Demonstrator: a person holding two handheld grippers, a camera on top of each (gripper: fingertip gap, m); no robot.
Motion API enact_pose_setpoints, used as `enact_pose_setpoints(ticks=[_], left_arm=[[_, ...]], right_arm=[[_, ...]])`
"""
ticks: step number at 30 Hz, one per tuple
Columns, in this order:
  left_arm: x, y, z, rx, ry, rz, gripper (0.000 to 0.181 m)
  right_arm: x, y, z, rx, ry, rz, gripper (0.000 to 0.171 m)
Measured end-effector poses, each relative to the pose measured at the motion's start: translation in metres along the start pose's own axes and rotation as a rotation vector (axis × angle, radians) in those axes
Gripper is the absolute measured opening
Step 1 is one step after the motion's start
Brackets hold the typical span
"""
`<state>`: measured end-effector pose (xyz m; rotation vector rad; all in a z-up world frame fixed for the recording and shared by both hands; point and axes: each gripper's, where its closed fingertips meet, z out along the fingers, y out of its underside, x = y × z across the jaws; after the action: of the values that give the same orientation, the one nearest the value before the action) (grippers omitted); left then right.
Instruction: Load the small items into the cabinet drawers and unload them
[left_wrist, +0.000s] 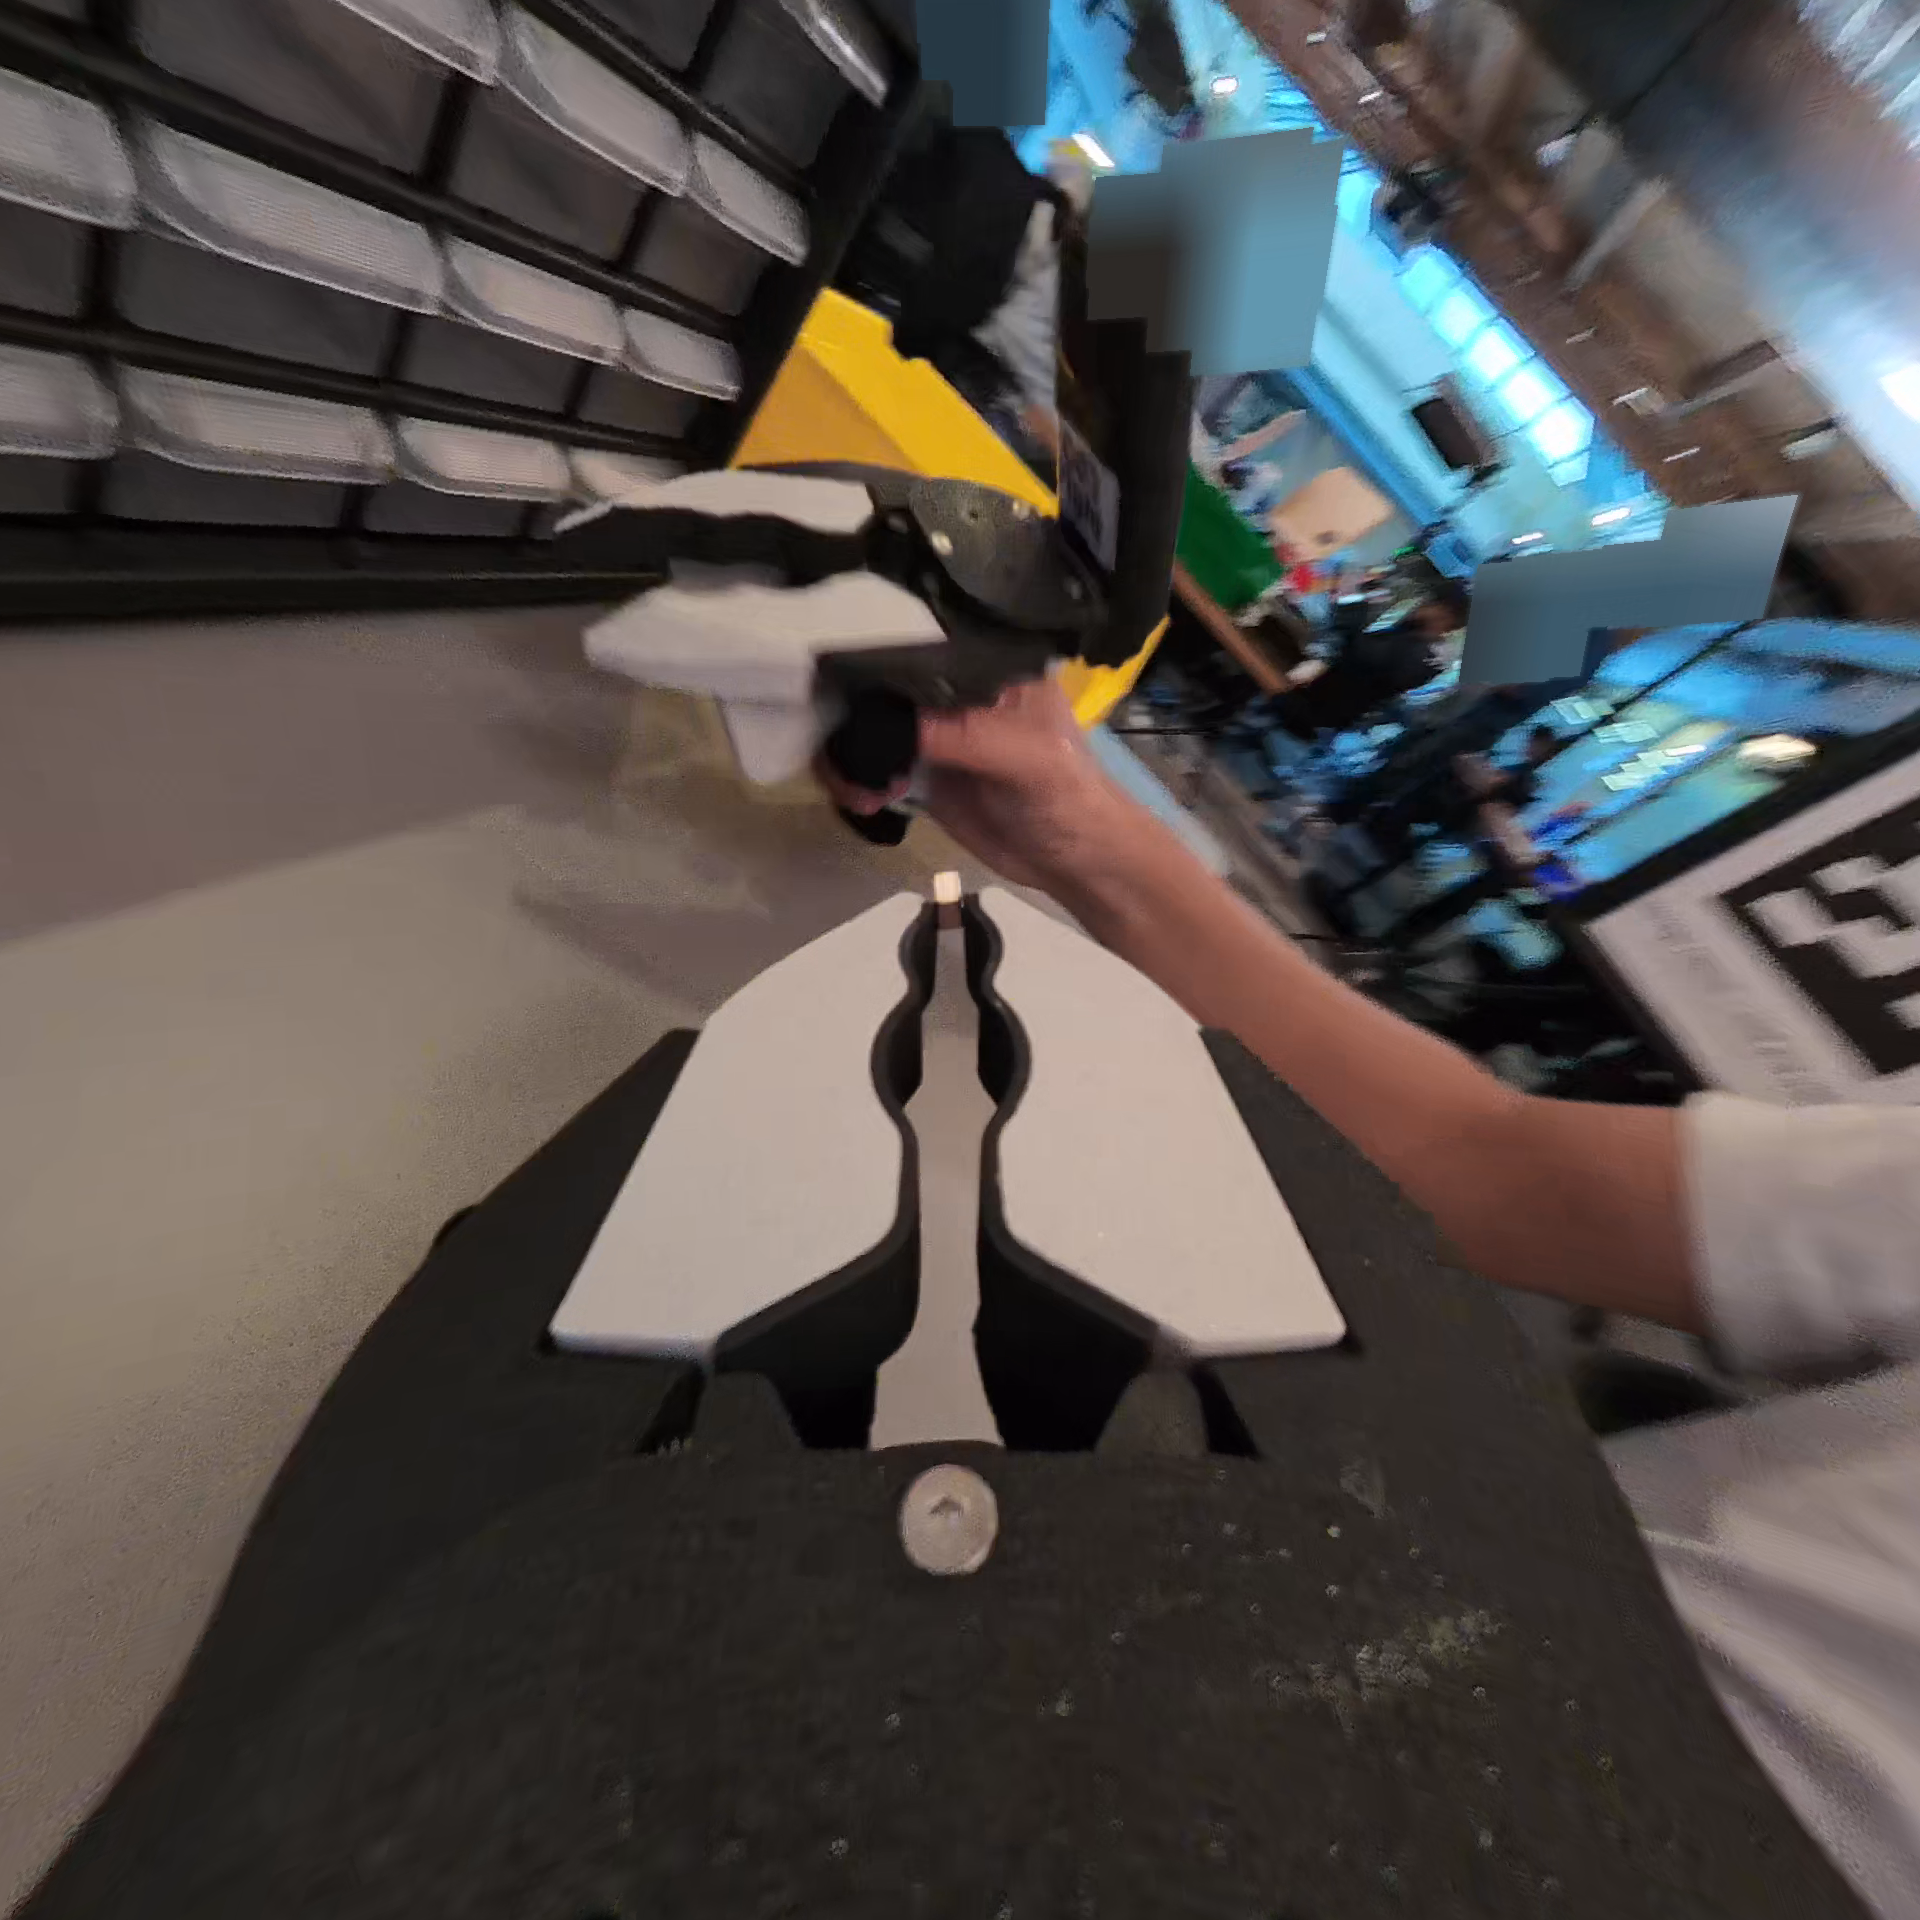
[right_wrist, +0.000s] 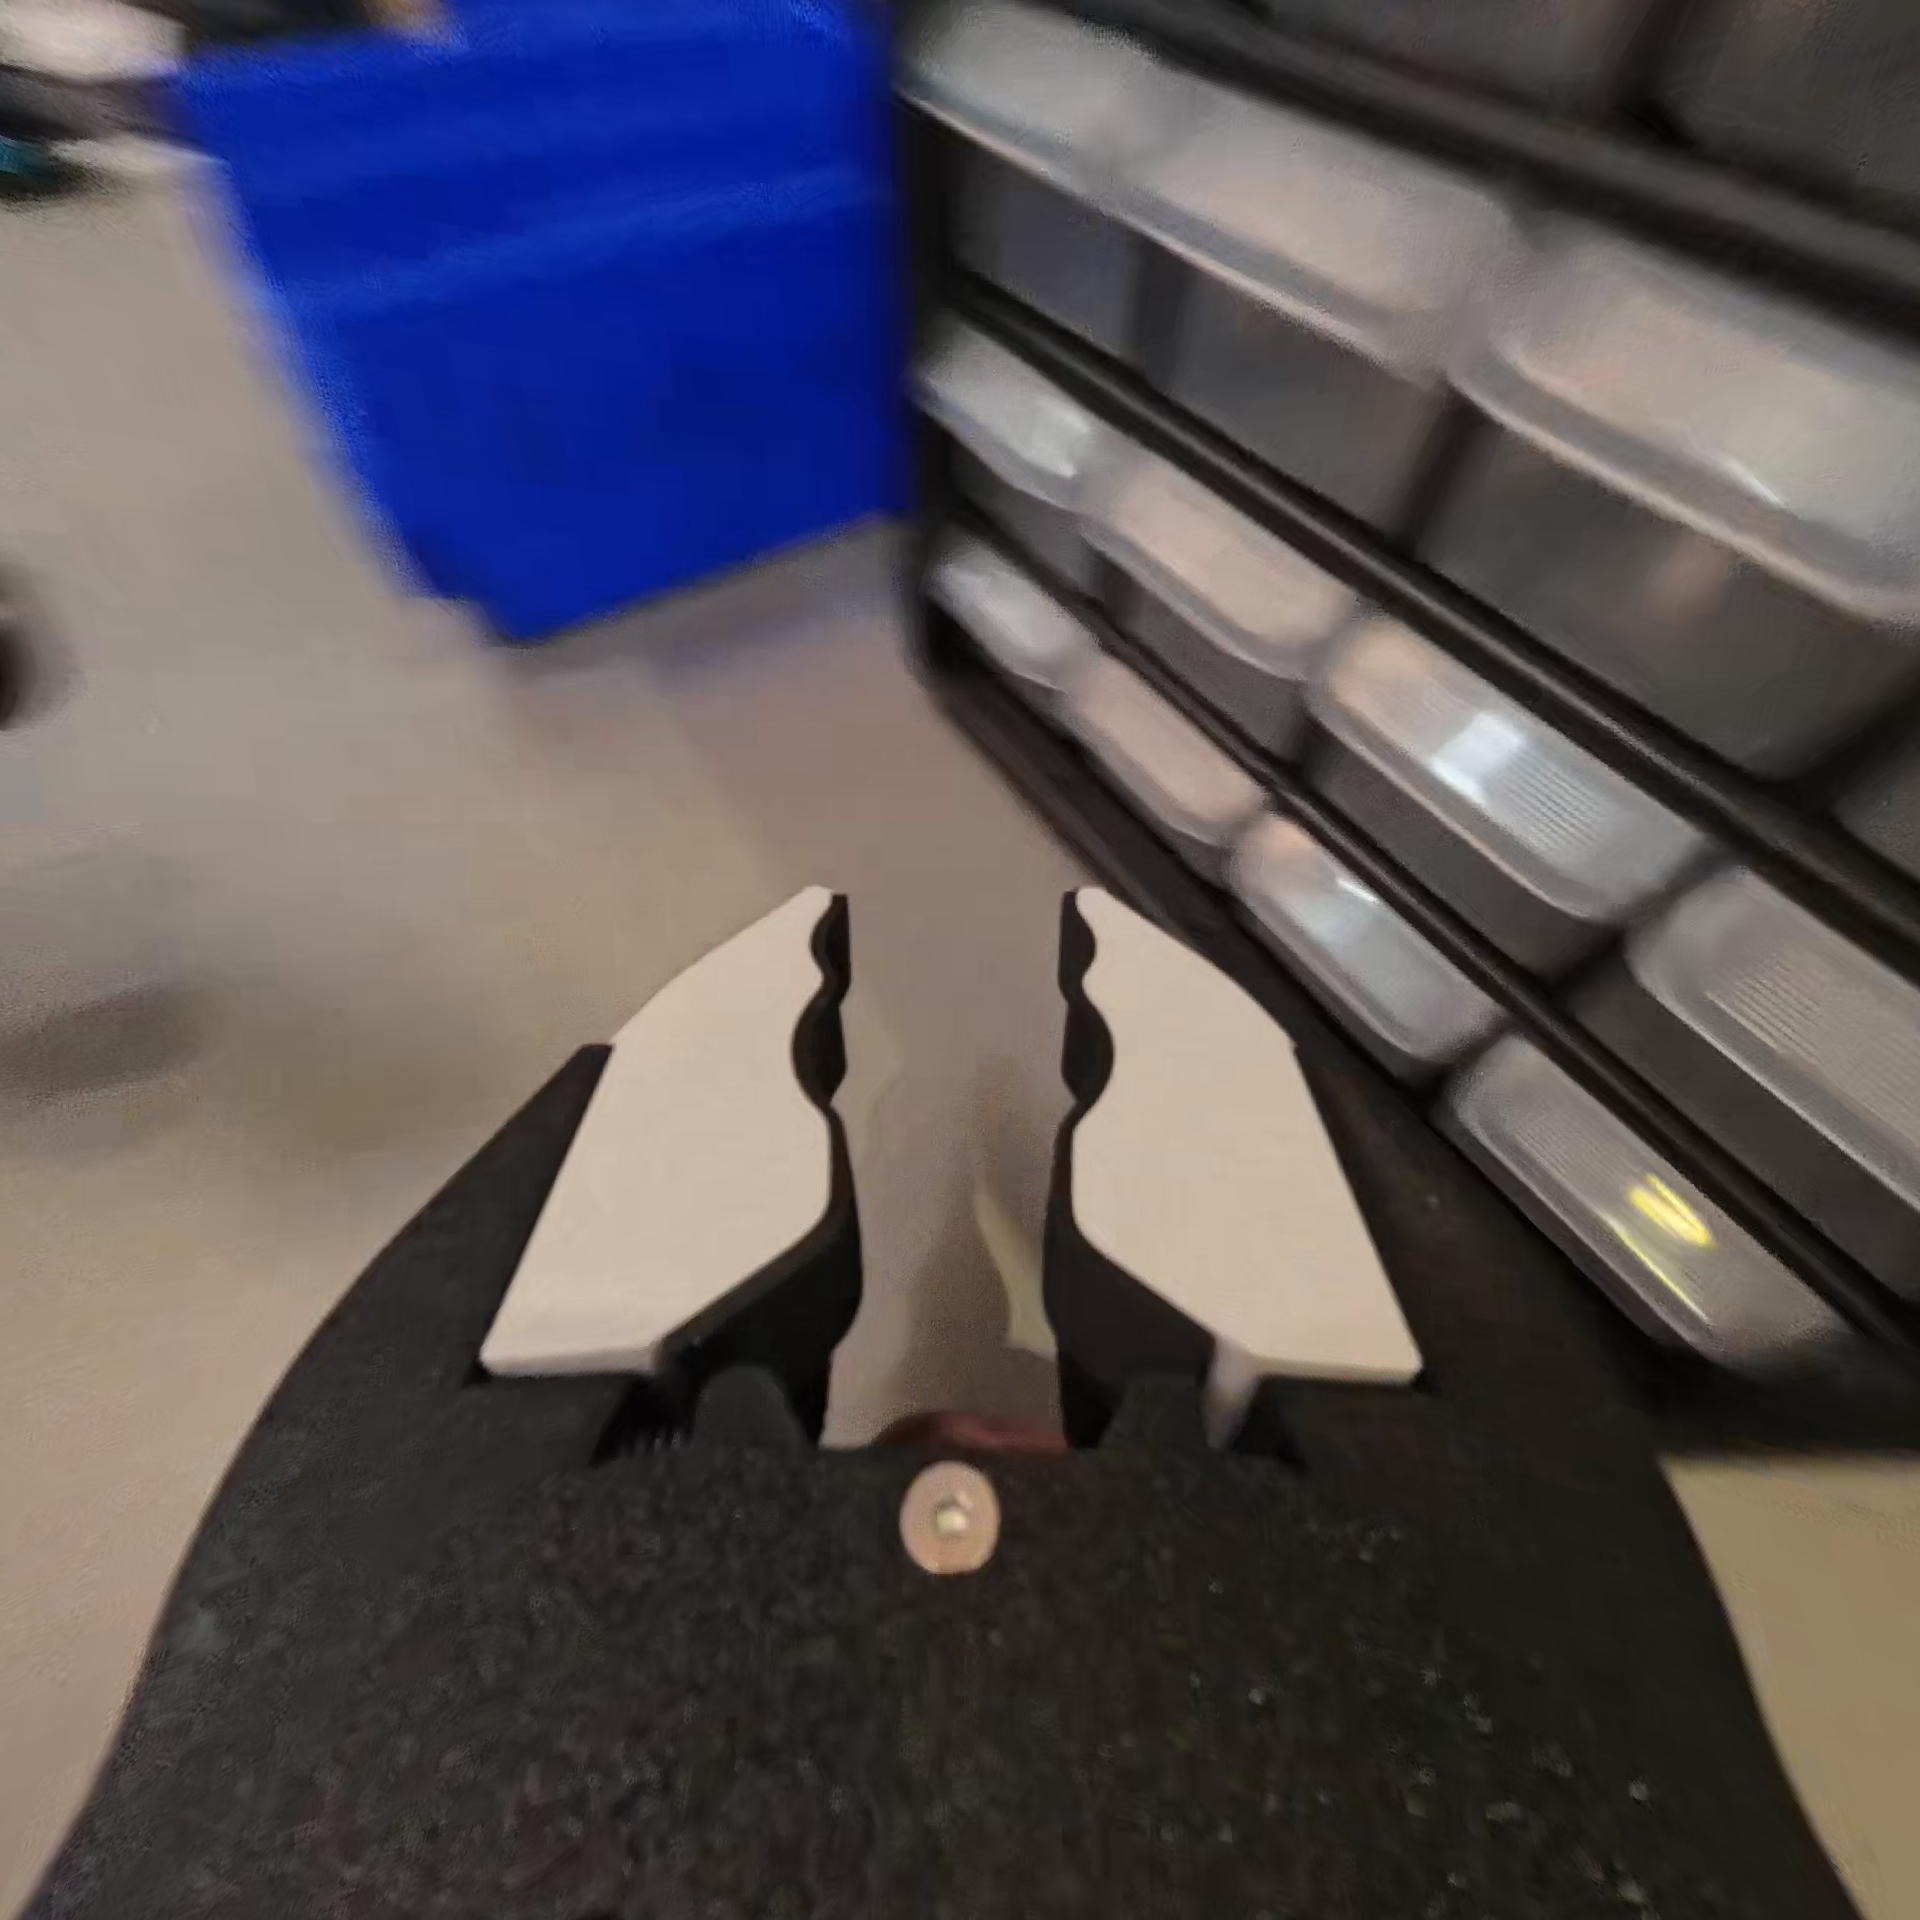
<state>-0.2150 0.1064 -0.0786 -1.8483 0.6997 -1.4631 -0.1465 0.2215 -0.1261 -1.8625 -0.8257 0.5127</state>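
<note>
Drawers filled the upper left of my left wrist view, the cabinet standing tilted across the frame on the grey surface. My left claw was drawn in narrow, pinching a small pale item at the very tips; only its end stuck out past the fingers, so I could not judge its long axis beyond that it seemed to run along the claw, pointing forward. The item was well short of the drawers, out over the bare surface. Beyond it the right claw pointed left toward the bottom row of the cabinet, carried by a hand. A yellow bin stood behind it, next to the cabinet's end.

From the right wrist view, my right claw stood wide with nothing between its fingers, only surface showing in the gap. The cabinet ran along the right, its translucent drawers all pushed in as far as the blur let me see, the nearest ones just beside the right finger. A blue bin stood at the cabinet's far end.
</note>
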Motion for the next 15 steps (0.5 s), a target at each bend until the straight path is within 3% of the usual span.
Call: enact_pose_setpoints(ticks=[2,4,9,15], left_arm=[[0.008,-0.017,0.007,-0.024,0.122,-0.118,0.004],[0.013,-0.031,0.017,-0.059,0.223,-0.208,0.004],[0.026,-0.046,0.044,-0.148,0.405,-0.464,0.004],[0.038,-0.046,0.061,-0.159,0.527,-0.577,0.004]], right_arm=[[-0.046,-0.015,-0.024,0.083,-0.231,-0.106,0.037],[-0.065,-0.033,-0.048,0.16,-0.316,-0.161,0.037],[-0.073,-0.062,-0.087,0.255,-0.334,-0.242,0.035],[-0.066,-0.056,-0.097,0.258,-0.317,-0.251,0.03]])
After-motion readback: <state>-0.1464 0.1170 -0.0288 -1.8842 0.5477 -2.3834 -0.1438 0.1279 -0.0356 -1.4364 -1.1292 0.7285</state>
